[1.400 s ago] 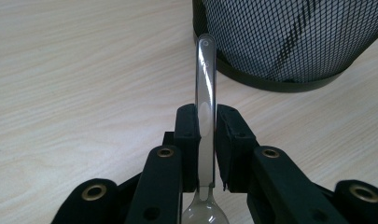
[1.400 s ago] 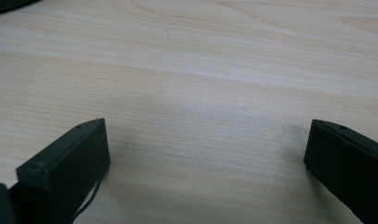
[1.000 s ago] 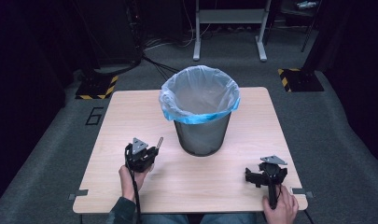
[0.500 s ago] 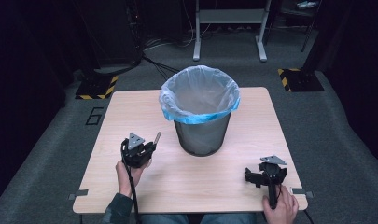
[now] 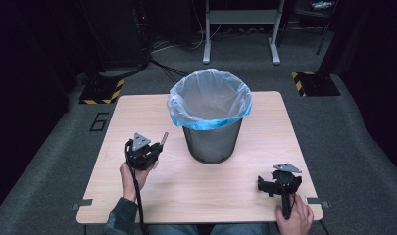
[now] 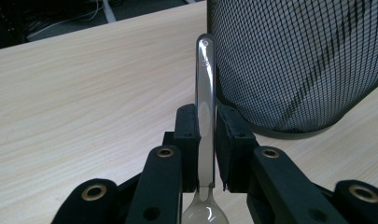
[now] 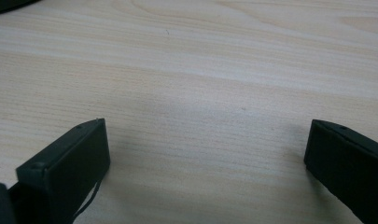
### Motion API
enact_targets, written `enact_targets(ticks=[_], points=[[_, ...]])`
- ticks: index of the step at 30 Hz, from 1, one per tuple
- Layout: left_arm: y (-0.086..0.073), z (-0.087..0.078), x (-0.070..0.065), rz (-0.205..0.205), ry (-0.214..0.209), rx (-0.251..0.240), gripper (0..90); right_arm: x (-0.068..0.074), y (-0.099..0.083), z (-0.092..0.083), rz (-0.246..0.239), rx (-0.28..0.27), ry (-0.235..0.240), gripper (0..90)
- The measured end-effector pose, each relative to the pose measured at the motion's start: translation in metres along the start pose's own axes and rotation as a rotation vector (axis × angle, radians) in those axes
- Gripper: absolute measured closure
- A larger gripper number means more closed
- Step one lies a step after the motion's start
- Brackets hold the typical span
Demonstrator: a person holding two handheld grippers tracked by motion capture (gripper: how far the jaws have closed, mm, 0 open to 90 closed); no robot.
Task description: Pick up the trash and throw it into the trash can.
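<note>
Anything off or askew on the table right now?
Nothing stands out. The mesh bin stands upright, its liner seated over the rim. The left gripper clamps a clear plastic spoon beside the bin; the right gripper is open, empty.

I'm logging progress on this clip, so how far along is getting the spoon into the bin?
Done: the left tool is shut on the clear plastic spoon, handle pointing forward beside the mesh bin. In hand: the spoon sits next to the bin wall, below the blue-lined rim. Left, likely: raising it over the liner and letting go. The right tool rests open over the table.
</note>
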State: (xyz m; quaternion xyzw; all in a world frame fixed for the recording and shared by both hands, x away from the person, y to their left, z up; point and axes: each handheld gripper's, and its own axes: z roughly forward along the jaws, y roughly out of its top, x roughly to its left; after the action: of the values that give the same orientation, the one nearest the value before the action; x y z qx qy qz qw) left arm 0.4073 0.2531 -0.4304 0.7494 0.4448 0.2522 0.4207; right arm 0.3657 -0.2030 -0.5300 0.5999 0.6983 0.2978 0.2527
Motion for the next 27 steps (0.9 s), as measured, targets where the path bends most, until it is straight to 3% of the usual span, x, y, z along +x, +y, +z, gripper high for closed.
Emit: enact_targets(ticks=[13, 21, 27], points=[[0.022, -0.007, 0.002, 0.017, -0.007, -0.032, 79.2, 0.0, 0.0, 0.0, 0.0, 0.0, 0.0, 0.0], [0.028, -0.01, 0.004, 0.013, -0.015, -0.043, 79.2, 0.0, 0.0, 0.0, -0.001, -0.001, 0.001, 0.0], [0.042, -0.017, 0.007, 0.005, -0.009, -0.063, 79.2, 0.0, 0.0, 0.0, 0.001, 0.001, 0.0, 0.0]])
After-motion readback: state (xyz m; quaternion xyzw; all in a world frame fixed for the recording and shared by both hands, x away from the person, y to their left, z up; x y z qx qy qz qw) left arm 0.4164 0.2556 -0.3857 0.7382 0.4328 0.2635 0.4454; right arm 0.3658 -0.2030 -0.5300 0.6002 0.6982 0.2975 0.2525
